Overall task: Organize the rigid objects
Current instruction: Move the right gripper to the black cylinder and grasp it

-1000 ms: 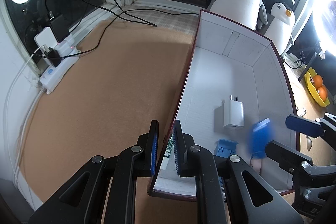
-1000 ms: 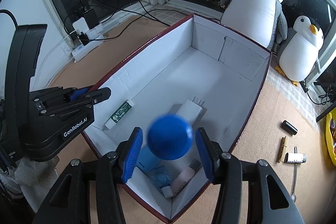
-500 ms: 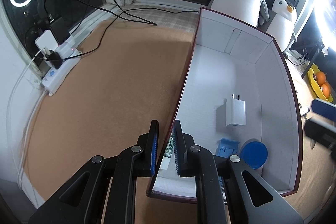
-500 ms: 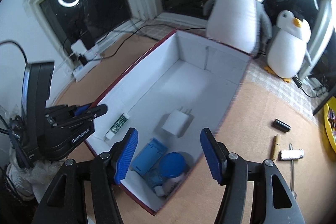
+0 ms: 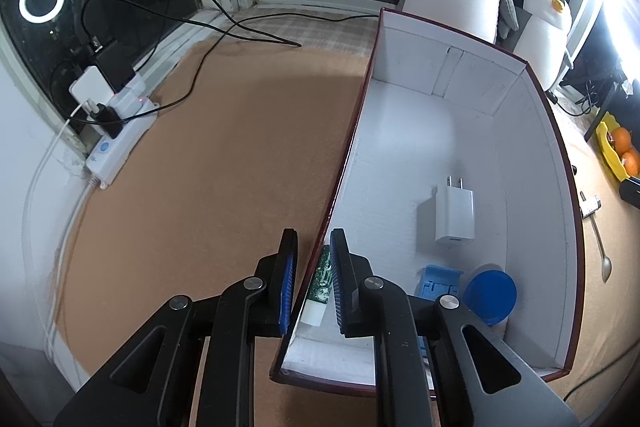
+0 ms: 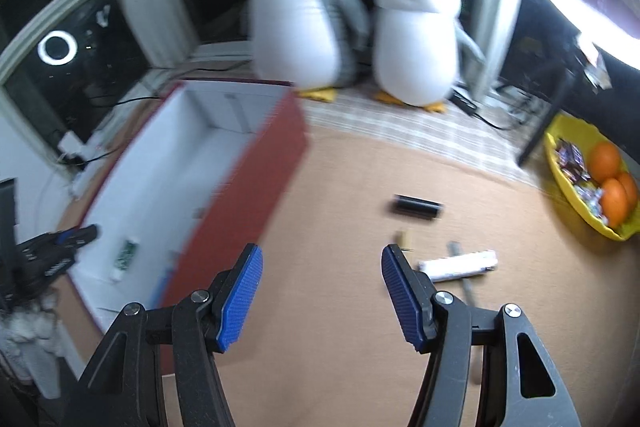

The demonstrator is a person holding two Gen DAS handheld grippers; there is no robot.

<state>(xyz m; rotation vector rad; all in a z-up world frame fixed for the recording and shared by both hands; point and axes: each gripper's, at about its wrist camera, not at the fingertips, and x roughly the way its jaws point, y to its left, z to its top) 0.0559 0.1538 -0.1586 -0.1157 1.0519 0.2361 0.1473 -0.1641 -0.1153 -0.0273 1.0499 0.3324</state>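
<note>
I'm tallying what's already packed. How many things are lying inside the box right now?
4 visible in the box: a white charger mid-floor, a blue lid and a blue holder at the near end, and a small tube by the left wall. The gripper may hide more.

**Gripper hardware: appearance**

Left gripper (image 5: 313, 281): matte black moulded arms, triangular cut-outs, silver round screws at the pivots, ribbed blue pads on the fingers (image 5: 287, 283). Right gripper (image 6: 322, 297): same black build, silver screws, textured blue pads on the fingers (image 6: 240, 301).
</note>
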